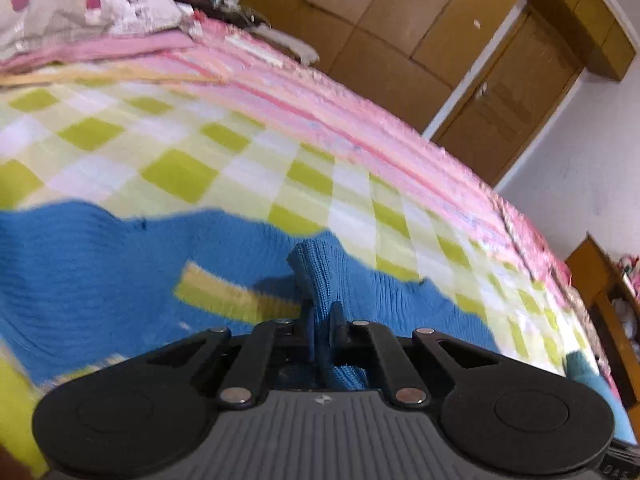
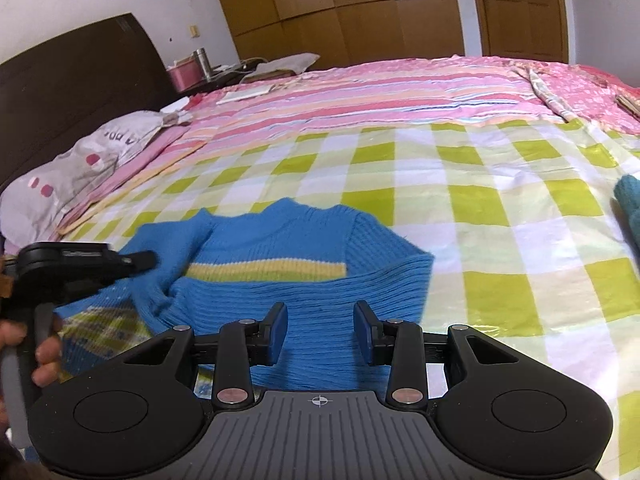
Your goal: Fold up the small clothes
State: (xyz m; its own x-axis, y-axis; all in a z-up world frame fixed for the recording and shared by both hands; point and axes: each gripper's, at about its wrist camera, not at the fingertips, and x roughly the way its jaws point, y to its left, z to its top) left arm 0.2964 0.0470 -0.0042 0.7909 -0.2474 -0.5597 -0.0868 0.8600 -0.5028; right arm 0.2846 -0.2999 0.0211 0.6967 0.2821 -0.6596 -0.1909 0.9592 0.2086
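A small blue knit sweater [image 2: 304, 248] with a yellow stripe lies on the green-checked bedspread [image 2: 480, 184]. It also shows in the left wrist view [image 1: 100, 264]. My left gripper [image 1: 321, 320] is shut on a fold of the sweater's left sleeve and holds it raised over the body; it shows in the right wrist view [image 2: 144, 262] at the left. My right gripper [image 2: 321, 326] is open and empty, just above the folded right sleeve near the hem.
A pillow [image 2: 80, 164] and dark headboard [image 2: 72, 76] are at the left. A teal garment [image 2: 630, 200] lies at the right edge. A pink striped sheet [image 2: 400, 88] covers the far bed. Wooden wardrobes [image 2: 340, 4] stand behind.
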